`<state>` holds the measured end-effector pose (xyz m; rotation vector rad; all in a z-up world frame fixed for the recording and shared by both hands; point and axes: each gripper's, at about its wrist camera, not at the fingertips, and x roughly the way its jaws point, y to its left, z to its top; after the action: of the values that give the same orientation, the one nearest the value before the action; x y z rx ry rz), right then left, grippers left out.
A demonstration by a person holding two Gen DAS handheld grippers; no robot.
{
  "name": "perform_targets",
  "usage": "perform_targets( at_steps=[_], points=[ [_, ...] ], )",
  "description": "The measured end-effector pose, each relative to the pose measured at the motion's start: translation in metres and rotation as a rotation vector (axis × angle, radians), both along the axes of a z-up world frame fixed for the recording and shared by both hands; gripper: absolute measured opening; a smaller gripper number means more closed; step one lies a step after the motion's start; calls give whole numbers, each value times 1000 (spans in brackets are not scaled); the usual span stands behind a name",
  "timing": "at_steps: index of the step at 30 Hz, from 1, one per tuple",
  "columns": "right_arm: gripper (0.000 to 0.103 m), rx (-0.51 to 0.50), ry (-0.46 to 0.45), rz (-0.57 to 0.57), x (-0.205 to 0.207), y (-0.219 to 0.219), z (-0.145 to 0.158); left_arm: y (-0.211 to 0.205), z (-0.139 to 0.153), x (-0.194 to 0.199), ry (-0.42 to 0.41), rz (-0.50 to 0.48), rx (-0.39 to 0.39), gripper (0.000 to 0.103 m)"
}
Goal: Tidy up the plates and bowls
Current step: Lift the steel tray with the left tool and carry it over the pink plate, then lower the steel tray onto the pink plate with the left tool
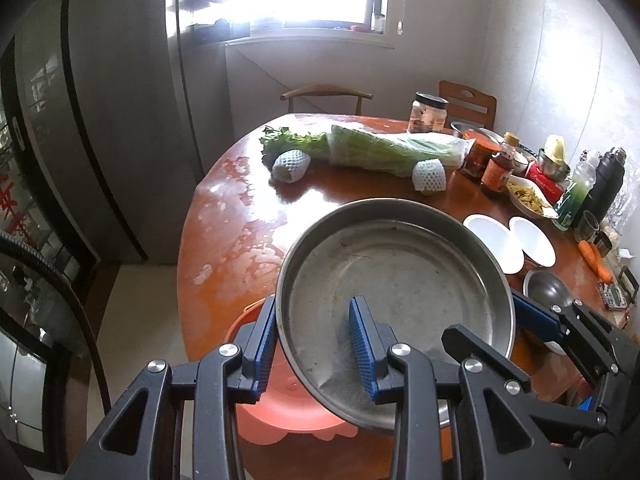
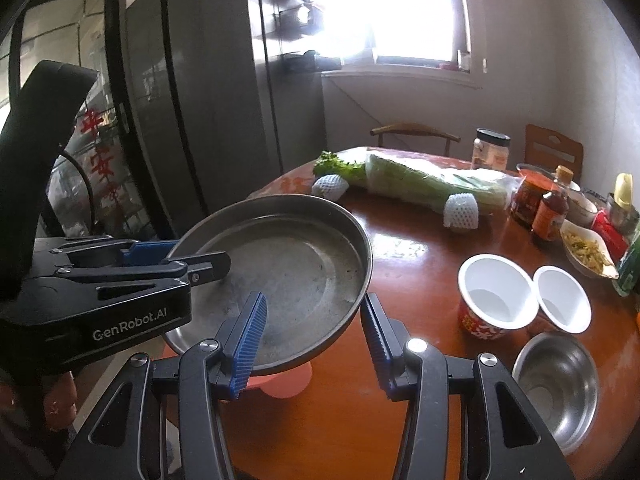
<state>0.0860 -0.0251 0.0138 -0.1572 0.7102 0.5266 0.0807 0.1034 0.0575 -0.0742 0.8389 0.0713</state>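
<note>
You have the left hand-held gripper [image 1: 316, 344] and the right hand-held gripper [image 2: 312, 340] each clamped on the rim of the steel pan [image 1: 396, 276], apparently raised off the table [image 1: 224, 240], so opposite grips keep it steady.

A round, glossy red-brown counter [image 2: 404, 256] carries a bagged bundle of leafy greens [image 2: 424, 182] flanked by 2 fruits in white foam netting [image 2: 461, 212], a clear lidded jar [image 2: 490, 150], sauce bottles [image 2: 551, 210], a dish of shredded food [image 2: 586, 250], 2 white paper cups [image 2: 496, 294] side by side, a small steel bowl [image 2: 556, 388] near them, and a carrot [image 1: 597, 261] at the right edge.
</note>
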Motion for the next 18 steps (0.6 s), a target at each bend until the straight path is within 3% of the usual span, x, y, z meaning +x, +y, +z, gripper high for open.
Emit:
perform_targets(
  at_steps=[18],
  points=[
    [51,-55,53,70,-6,27,-29,27,-38,-8,67,66,-23,35]
  ],
)
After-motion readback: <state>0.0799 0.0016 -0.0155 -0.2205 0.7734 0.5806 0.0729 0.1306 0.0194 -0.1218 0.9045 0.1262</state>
